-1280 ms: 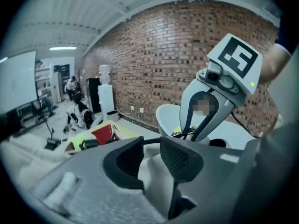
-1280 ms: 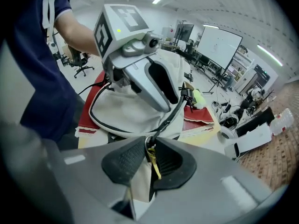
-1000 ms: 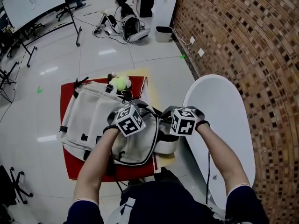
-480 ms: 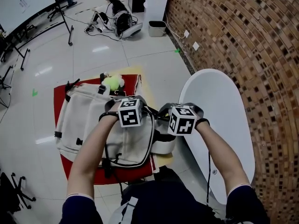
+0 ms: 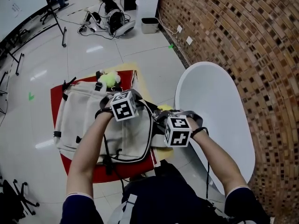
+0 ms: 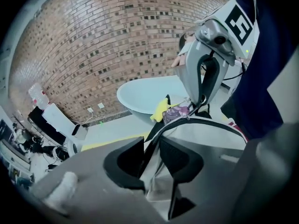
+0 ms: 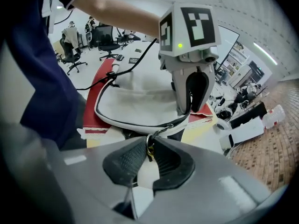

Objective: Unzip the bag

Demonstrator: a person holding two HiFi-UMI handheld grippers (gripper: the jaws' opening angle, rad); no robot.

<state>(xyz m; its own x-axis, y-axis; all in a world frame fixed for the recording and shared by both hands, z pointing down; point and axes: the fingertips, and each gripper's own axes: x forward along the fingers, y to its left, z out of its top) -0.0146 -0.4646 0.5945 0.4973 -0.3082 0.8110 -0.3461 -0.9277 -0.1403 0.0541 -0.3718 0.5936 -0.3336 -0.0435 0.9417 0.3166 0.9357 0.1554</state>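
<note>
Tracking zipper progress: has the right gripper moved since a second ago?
Yes: the right gripper, jaws just closing on the zipper pull, slid along the bag toward the person.

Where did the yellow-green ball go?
In the head view the yellow-green ball sits at the far edge of the red mat, just past the top of the white bag.

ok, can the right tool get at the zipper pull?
Looks like yes: the right tool has just been closing its jaws and pinches the zipper pull at the rim of the bag; nothing blocks it.
</note>
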